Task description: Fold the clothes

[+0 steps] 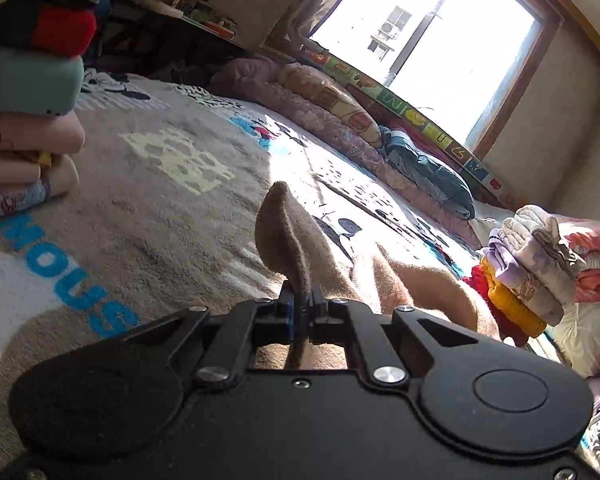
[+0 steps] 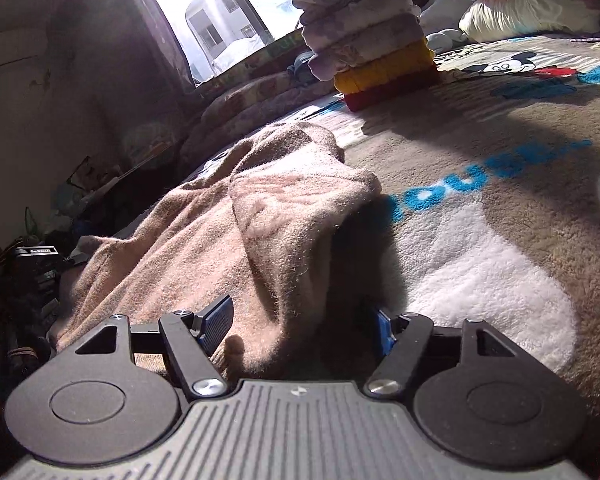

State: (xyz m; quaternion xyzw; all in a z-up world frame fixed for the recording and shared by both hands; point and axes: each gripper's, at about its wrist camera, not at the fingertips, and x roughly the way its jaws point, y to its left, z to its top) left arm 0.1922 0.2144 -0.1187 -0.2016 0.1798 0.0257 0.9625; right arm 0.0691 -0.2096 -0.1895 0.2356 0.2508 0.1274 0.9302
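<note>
Left gripper (image 1: 300, 304) pinches the fuzzy tan garment (image 2: 260, 216); right gripper (image 2: 300, 324) gapes around its rumpled folds.

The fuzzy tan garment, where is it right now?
The fuzzy tan garment lies crumpled on the cartoon-print bed blanket, in front of the folded clothes stack. The left gripper pinches one edge; the right gripper sits open around another.

- Left wrist view sits low over the bed (image 1: 148, 200), facing the window (image 1: 428, 40).
- Right wrist view, equally low and close, faces the same window (image 2: 228, 4).
- Both share the folded stack (image 1: 528, 272) (image 2: 376, 48).
</note>
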